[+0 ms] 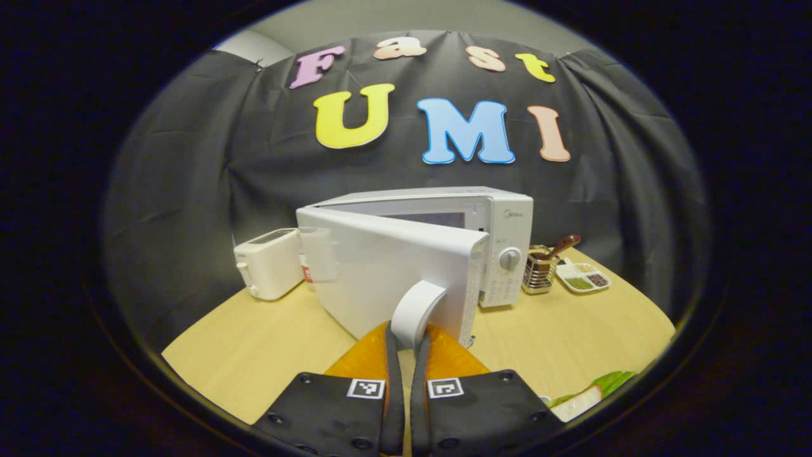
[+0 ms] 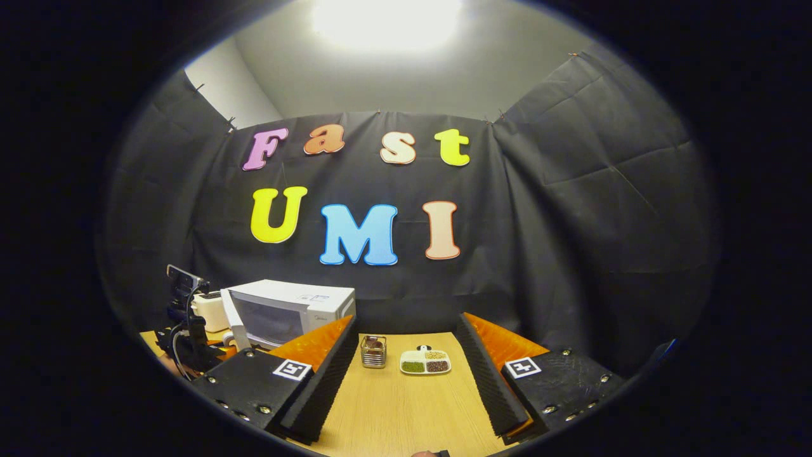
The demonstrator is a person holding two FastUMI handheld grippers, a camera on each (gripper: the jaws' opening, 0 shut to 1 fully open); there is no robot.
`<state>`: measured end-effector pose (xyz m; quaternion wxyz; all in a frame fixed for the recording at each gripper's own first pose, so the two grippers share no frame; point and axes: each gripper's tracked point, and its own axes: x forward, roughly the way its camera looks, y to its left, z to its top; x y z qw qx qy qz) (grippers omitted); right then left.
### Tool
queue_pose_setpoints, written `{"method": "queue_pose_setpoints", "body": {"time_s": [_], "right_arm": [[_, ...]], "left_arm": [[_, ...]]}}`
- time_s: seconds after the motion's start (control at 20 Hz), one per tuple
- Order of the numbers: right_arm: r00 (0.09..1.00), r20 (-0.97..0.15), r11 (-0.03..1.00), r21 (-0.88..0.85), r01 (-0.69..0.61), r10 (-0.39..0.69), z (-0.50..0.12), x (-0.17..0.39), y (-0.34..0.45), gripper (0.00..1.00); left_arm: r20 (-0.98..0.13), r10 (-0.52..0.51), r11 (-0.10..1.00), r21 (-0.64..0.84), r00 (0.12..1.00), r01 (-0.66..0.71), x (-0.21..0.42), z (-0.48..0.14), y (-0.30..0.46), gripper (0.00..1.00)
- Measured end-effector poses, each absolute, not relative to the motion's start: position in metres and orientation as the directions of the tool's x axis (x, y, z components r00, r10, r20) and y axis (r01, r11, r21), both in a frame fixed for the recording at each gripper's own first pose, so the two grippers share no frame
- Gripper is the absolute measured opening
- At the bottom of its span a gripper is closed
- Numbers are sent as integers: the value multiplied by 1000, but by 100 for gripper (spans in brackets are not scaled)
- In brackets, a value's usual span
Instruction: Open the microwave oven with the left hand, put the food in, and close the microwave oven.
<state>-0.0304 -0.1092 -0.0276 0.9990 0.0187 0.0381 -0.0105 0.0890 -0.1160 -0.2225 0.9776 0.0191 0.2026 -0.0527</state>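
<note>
On the pale wooden desk (image 1: 266, 355), right of a small white toaster (image 1: 269, 262), the white box-shaped microwave oven (image 1: 501, 219) stands with its door (image 1: 387, 273) swung partly out. The step seems to be opening: pull the curved white handle (image 1: 415, 309) along the hinge's arc, steadily. The left hand-held gripper (image 1: 406, 343) pinches that handle. The right hand-held gripper (image 2: 406, 374) is spread wide, holding nothing. Sandwich-like food (image 1: 587, 397) lies at the desk's right edge.

Microwave (image 1: 444, 247) brand mark (perhaps Midea)
</note>
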Motion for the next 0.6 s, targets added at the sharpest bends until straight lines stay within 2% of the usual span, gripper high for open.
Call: {"method": "queue_pose_setpoints", "body": {"time_s": [0.3,0.6], "right_arm": [[997,-52,998,24,-51,52,-17,-26,-60,95],[996,-55,997,38,-70,72,-15,-25,4,95]], "left_arm": [[-383,-100,994,8,918,112,69,-222,-76,11],[-384,-147,987,-3,912,158,57,-222,-29,11]]}}
